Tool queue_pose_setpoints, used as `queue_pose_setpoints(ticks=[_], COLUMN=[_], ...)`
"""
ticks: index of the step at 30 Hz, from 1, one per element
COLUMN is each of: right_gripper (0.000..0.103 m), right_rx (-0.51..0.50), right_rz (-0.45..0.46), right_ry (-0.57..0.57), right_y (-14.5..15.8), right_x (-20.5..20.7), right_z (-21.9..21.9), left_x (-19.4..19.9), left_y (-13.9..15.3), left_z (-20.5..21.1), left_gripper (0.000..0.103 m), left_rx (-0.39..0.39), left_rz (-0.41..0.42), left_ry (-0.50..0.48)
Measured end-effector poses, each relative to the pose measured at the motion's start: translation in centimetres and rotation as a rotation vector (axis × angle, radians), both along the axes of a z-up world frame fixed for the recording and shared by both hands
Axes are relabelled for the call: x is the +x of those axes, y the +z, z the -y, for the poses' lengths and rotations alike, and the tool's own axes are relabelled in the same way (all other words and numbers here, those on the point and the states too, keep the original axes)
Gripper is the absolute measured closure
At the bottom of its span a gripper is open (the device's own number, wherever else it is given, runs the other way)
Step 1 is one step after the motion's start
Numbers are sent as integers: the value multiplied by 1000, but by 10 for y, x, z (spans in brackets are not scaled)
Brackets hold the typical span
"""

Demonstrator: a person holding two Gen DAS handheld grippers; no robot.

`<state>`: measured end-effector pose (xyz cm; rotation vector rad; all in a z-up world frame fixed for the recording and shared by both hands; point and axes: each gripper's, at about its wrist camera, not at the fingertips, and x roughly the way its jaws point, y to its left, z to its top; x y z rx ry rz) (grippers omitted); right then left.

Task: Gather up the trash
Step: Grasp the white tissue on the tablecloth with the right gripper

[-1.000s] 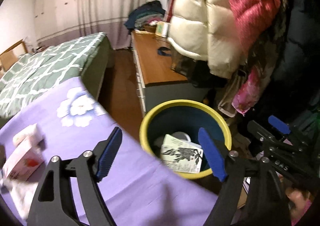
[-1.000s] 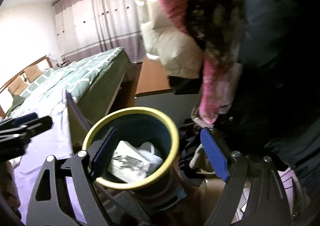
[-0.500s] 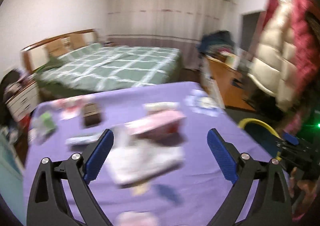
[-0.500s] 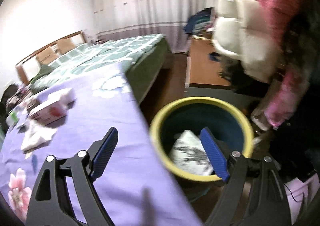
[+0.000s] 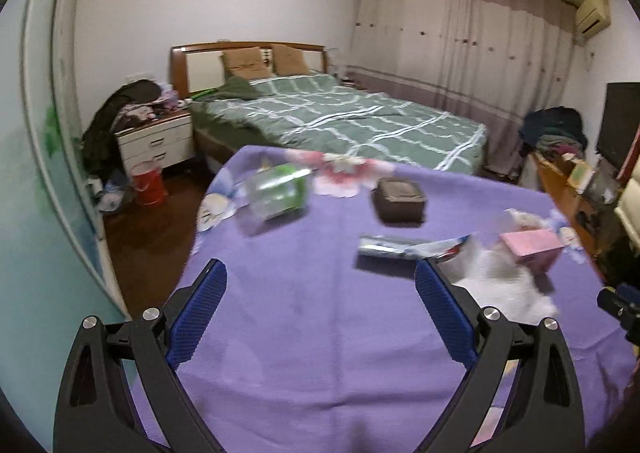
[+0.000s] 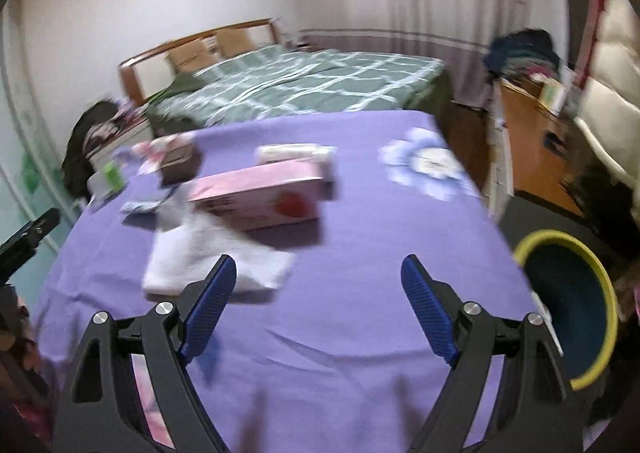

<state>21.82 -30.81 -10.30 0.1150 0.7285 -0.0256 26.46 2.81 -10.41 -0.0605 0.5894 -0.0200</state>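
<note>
Left gripper (image 5: pixel 320 305) and right gripper (image 6: pixel 318 293): jaws spread wide, nothing between them, both above the purple tablecloth (image 6: pixel 360 253). Left wrist view: blurred silver wrapper (image 5: pixel 404 247) at 1 o'clock from the gripper; white tissue (image 5: pixel 504 285) at 3 o'clock, touching the pink box (image 5: pixel 530 249); dark brown box (image 5: pixel 400 199) at 12 o'clock; green-and-clear package (image 5: pixel 278 193) at 11 o'clock. Right wrist view: yellow-rimmed bin (image 6: pixel 568 305) at 3 o'clock, beside the table edge.

A purple-clothed table (image 6: pixel 360 253) is carrying a pink box (image 6: pixel 260 193), a white tissue (image 6: pixel 200 257) near it, a brown box (image 5: pixel 399 200), a wrapper (image 5: pixel 396 247) and a green pack (image 5: pixel 278 191) far left.
</note>
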Motion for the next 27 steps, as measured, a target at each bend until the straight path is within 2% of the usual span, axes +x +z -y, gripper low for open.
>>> queue_pose_setpoints(ticks=[9, 16, 18, 20, 22, 23, 24, 25, 27], right_gripper=[23, 24, 31, 43, 68, 75, 91, 98, 98], right_rx=[-13, -34, -62, -68, -67, -62, -43, -17, 12], right_rz=[-84, -181, -189, -184, -172, -171, -176, -185, -186], right_ry=[132, 163, 169, 185, 194, 197, 203, 208, 213], right_y=[-21, -45, -51, -51, -50, -49, -48, -47, -44], right_x=[48, 58, 58, 56, 55, 56, 56, 56, 54], right_z=[-57, -69, -73, -77, -79, -79, -77, -75, -71], left_x=[-6, -9, -10, -10, -13, -13, -13, -13, -14], left_y=[-1, -1, 0, 0, 1, 1, 1, 0, 0], left_z=[4, 11, 13, 14, 15, 15, 16, 16, 17], left_gripper=[5, 5, 5, 5, 5, 5, 5, 5, 5], left_rx=[69, 79, 82, 82, 84, 85, 85, 86, 90], left_rz=[35, 30, 34, 34, 35, 35, 35, 34, 32], left_ry=[36, 21, 19, 16, 13, 13, 12, 11, 10])
